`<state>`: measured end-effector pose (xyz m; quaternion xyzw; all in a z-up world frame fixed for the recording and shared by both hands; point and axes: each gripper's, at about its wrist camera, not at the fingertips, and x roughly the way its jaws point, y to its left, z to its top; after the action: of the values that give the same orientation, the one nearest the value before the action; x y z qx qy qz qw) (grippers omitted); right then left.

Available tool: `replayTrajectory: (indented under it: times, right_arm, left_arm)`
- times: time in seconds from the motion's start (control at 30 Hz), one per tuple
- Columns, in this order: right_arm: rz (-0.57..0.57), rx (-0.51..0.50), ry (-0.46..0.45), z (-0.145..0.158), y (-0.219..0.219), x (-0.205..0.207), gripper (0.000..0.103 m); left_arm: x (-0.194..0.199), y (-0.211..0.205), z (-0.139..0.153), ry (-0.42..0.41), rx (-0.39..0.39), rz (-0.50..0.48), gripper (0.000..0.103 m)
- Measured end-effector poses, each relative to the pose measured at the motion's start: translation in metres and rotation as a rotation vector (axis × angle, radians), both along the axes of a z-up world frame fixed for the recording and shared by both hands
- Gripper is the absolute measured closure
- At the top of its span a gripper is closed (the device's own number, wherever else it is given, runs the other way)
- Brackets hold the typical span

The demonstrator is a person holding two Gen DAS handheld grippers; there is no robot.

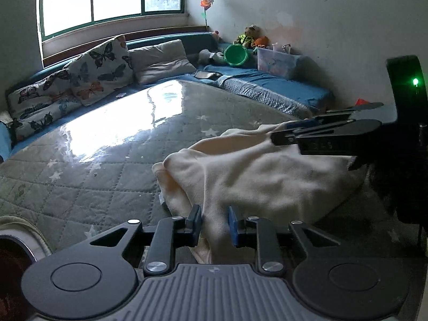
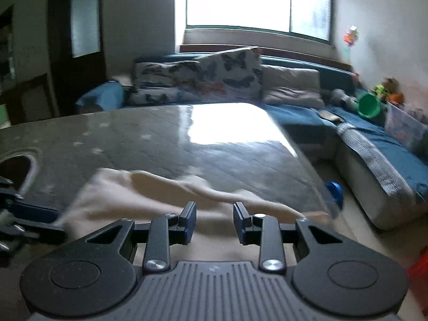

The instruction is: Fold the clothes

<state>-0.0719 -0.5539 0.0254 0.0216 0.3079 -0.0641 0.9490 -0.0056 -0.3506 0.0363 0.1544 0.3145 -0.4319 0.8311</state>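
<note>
A cream fleece garment (image 1: pixel 240 171) lies bunched on the grey quilted table (image 1: pixel 107 160). My left gripper (image 1: pixel 214 223) sits at its near edge with the jaws partly open and a fold of the cloth running between the fingers; the pads do not press it. My right gripper (image 1: pixel 283 131) reaches in from the right over the garment's far edge, seen side-on. In the right wrist view, which is blurred, the right gripper (image 2: pixel 214 220) is open just above the garment (image 2: pixel 160 195), and the left gripper (image 2: pixel 34 219) shows at the left edge.
A blue sofa (image 1: pixel 267 80) with butterfly cushions (image 1: pixel 101 67), a plain pillow, soft toys, a green bucket (image 1: pixel 236 54) and a clear box rings the table. A round opening (image 2: pixel 18 168) sits at the table's left. A blue knob (image 2: pixel 334 190) is at the table's right edge.
</note>
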Motion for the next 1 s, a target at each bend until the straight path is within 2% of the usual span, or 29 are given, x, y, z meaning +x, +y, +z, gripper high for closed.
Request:
replayTrajectory:
  times: [0.27, 0.37, 0.47, 0.63, 0.77, 0.87, 1.0]
  right_arm:
    - [0.092, -0.005, 0.036, -0.012, 0.041, 0.039, 0.071]
    - [0.104, -0.056, 0.042, -0.014, 0.054, 0.046, 0.069]
    - [0.119, -0.072, 0.004, -0.005, 0.061, 0.036, 0.068]
    - [0.127, -0.082, -0.060, 0.005, 0.073, 0.005, 0.062]
    - [0.129, -0.109, -0.071, -0.005, 0.087, -0.010, 0.062]
    - [0.121, -0.138, -0.080, -0.012, 0.099, -0.011, 0.062]
    - [0.126, -0.156, -0.114, -0.003, 0.109, -0.017, 0.057]
  left_arm:
    - [-0.002, 0.009, -0.005, 0.017, -0.002, -0.007, 0.078]
    - [0.001, 0.013, -0.005, 0.041, -0.006, -0.004, 0.076]
    - [0.004, 0.024, -0.001, 0.051, -0.014, 0.002, 0.076]
    - [0.005, 0.051, 0.012, 0.021, -0.024, 0.043, 0.075]
    - [0.006, 0.079, 0.023, 0.001, -0.036, 0.096, 0.075]
    - [0.005, 0.103, 0.033, -0.023, -0.035, 0.143, 0.070]
    - [-0.002, 0.139, 0.044, -0.071, -0.016, 0.210, 0.062]
